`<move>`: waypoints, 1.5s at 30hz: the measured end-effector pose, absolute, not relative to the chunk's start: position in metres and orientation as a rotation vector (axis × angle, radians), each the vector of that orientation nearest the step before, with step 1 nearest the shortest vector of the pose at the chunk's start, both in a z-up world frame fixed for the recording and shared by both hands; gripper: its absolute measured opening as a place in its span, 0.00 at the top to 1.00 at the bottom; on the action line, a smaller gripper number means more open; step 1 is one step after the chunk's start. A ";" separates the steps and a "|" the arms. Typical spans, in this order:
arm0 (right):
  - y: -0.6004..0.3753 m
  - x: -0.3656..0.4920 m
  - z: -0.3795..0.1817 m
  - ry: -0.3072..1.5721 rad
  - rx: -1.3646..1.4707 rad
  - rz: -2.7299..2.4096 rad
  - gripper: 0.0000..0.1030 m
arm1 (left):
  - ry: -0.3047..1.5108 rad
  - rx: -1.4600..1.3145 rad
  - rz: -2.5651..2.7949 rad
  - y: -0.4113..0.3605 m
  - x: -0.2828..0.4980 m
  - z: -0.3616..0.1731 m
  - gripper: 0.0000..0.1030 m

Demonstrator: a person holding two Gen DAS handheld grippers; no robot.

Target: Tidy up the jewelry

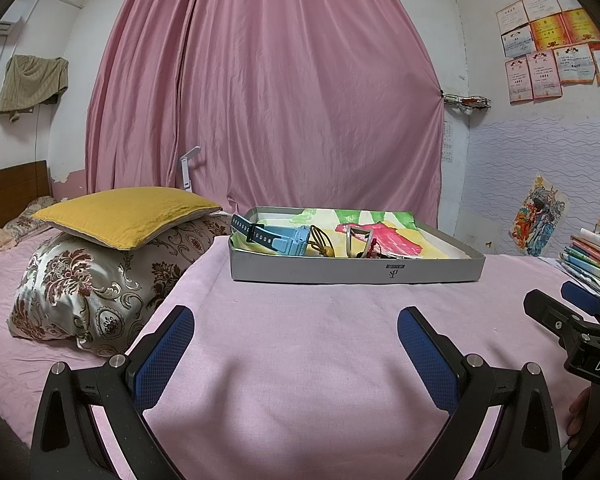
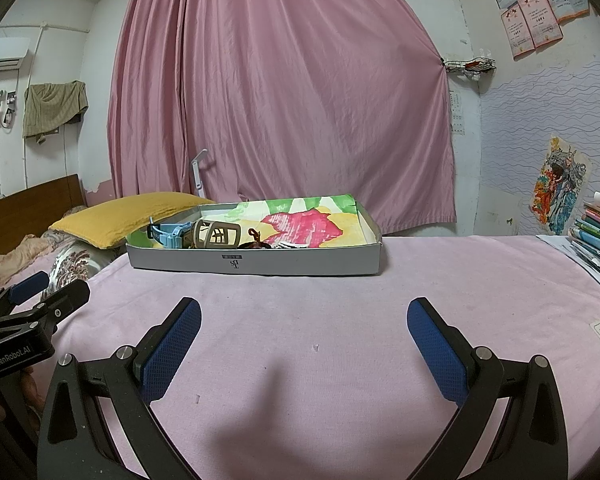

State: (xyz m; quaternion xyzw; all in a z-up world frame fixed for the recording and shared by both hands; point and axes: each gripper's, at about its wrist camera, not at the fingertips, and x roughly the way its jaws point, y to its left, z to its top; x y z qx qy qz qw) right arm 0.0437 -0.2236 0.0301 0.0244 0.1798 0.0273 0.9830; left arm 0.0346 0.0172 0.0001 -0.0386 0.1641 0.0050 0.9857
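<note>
A shallow grey cardboard tray [image 1: 356, 270] [image 2: 256, 265], lined with a painted paper, lies on the pink bed. Inside it sit a light blue watch with a dark strap [image 1: 278, 236] [image 2: 170, 235], a beige claw clip [image 2: 217, 234], a silver bangle [image 1: 354, 240] and a dark tangle of small pieces [image 2: 256, 245]. My left gripper [image 1: 295, 338] hovers open over bare sheet, well short of the tray. Just as far back, my right gripper [image 2: 304, 330] is open too and holds nothing. Each gripper shows at the edge of the other's view.
A yellow cushion [image 1: 126, 214] rests on a floral pillow [image 1: 88, 288] at the left. Books are stacked [image 2: 598, 232] at the right edge of the bed. A pink curtain [image 1: 268, 80] hangs behind the tray. A person's hand [image 1: 580, 412] grips the right handle.
</note>
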 end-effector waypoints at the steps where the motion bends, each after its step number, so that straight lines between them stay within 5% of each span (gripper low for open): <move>1: -0.224 0.044 0.030 0.362 0.049 0.055 0.02 | 0.330 -0.077 0.010 0.017 0.035 0.000 0.01; 45: -0.224 0.044 0.030 0.362 0.049 0.054 0.02 | 0.333 -0.037 0.020 0.014 0.034 -0.002 0.01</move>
